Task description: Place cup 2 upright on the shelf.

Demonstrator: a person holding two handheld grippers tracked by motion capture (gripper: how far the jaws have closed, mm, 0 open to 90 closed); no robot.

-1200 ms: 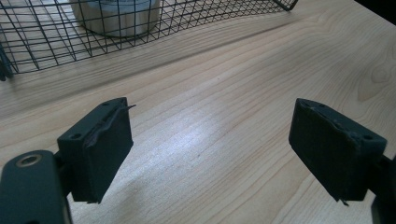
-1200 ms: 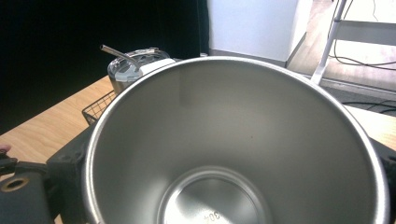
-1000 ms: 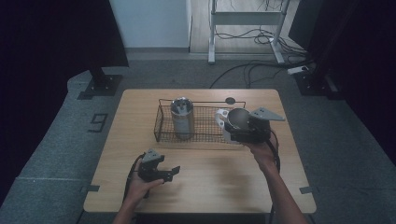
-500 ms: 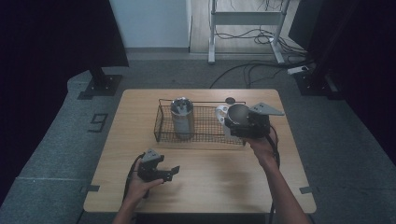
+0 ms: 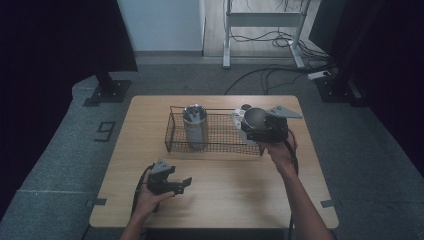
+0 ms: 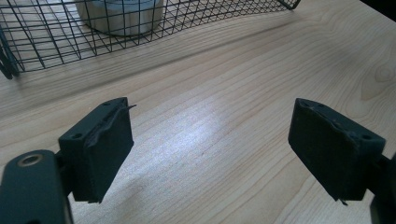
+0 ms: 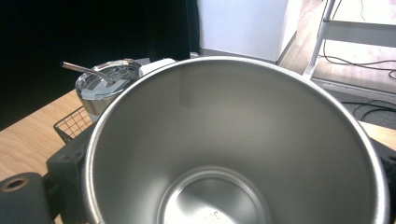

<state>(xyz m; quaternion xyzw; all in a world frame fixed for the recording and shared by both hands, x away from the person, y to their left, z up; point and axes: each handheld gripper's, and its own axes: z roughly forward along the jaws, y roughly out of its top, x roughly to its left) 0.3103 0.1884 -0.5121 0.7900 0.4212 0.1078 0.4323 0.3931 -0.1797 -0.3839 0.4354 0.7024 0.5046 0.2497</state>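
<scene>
Okay, starting at the near left: the left tool (image 5: 181, 183) sits low over the desk (image 5: 225, 205), held by the left hand (image 5: 146, 198), not far from the near edge. Its jaws stand apart with nothing between them, just bare wood in the gap as the left gripper view shows. Open desk runs ahead of it all the way to the basket's near rim, and there is free room to its right as well.

Moving along, the wire basket (image 5: 172, 131) lies across the far half of the desk, well apart from that tool. A lidded steel tumbler (image 5: 195, 128) with a straw stands upright in its left part, close to the left wall. The basket floor to the tumbler's right is open mesh.

Over at the right end of the basket, the right tool (image 5: 254, 129) is clamped on a steel cup (image 5: 256, 117), mouth open towards the right gripper view's camera, with the right hand (image 5: 280, 151) behind it. The cup hangs at the basket's right end, well apart from the tumbler. Beyond it lies a bare strip of desk to the right edge.
</scene>
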